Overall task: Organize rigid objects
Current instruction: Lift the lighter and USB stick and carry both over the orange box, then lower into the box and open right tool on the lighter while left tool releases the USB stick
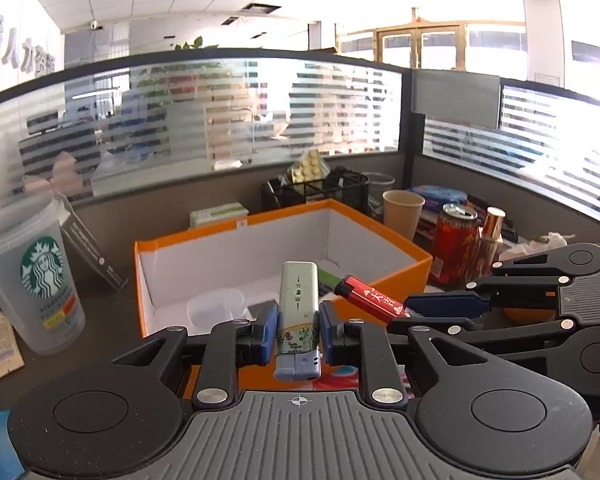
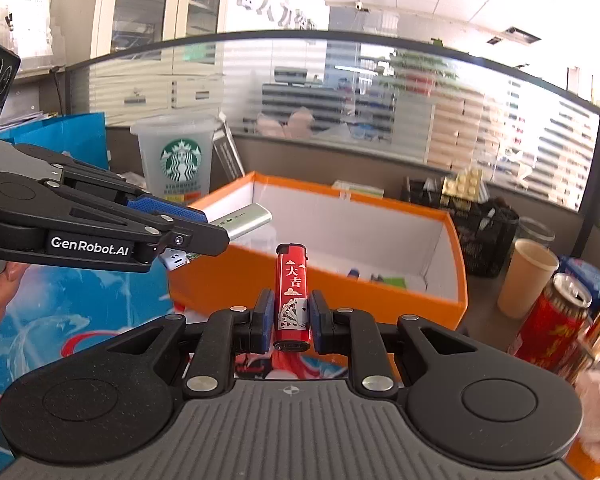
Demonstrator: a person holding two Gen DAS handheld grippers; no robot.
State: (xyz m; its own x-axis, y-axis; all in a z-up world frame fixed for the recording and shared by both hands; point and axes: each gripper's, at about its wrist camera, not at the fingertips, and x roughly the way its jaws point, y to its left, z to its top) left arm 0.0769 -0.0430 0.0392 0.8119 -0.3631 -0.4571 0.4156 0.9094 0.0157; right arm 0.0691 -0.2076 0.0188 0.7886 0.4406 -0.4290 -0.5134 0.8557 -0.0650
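Item: silver lighter, left claw clenched mid-body; red lighter, right claw likewise. Both hovered near orange box. Judged light, stiff, slippery.

2 fisheye views, each mounted just behind its own tool and looking forward along the fingers.

Left wrist view: sits low over the worktop, faces the orange box close ahead, striped partition glass behind. The right tool enters from the right edge.

Right wrist view: same height, angled toward the orange box from its other side; the left tool crosses in from the left.

Shared ground: box, Starbucks cup, red can, paper cup.
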